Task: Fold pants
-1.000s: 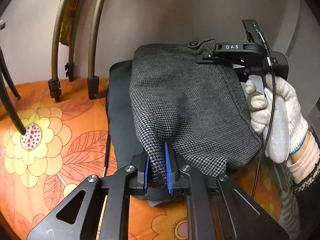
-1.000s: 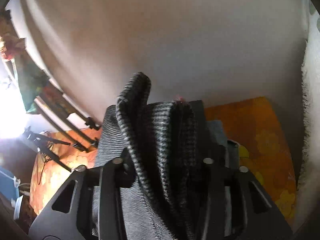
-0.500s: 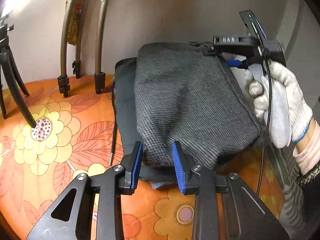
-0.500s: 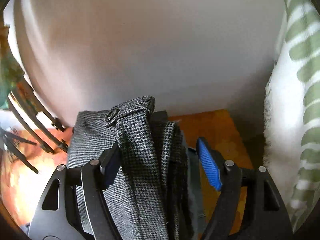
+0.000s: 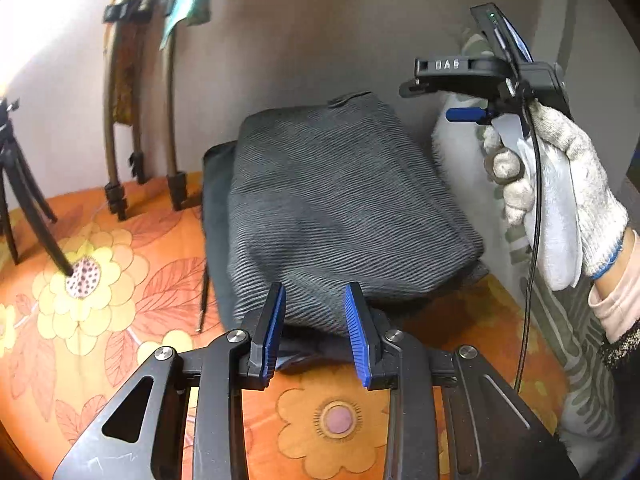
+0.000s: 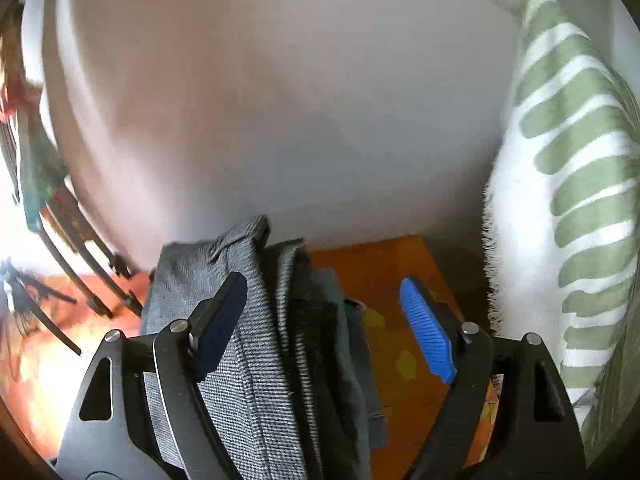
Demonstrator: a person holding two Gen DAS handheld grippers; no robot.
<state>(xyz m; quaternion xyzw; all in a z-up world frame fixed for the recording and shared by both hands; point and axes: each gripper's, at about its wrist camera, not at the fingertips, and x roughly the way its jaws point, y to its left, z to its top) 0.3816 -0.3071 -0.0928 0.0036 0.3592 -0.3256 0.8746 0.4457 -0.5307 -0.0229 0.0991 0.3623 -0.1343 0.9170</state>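
The grey checked pants (image 5: 340, 216) lie folded in a thick bundle on top of a dark folded garment (image 5: 214, 208), on the orange flowered cloth (image 5: 100, 312). My left gripper (image 5: 314, 332) is open, its blue pads just off the bundle's near edge, holding nothing. My right gripper (image 5: 448, 96) is raised above and right of the bundle's far end, held by a gloved hand (image 5: 560, 184). In the right wrist view the right gripper (image 6: 328, 332) is open and empty, above the pants' folded edge (image 6: 248, 340).
Dark curved stand legs (image 5: 172, 128) and a tripod leg (image 5: 36, 224) stand at the left by the wall. A white and green striped cushion (image 6: 568, 208) is at the right. The wall (image 5: 320, 32) is close behind the pile.
Both grippers have opened and let go of the pants. The bundle has settled onto the dark garment. My right gripper has lifted up and away; my left has drawn back slightly.
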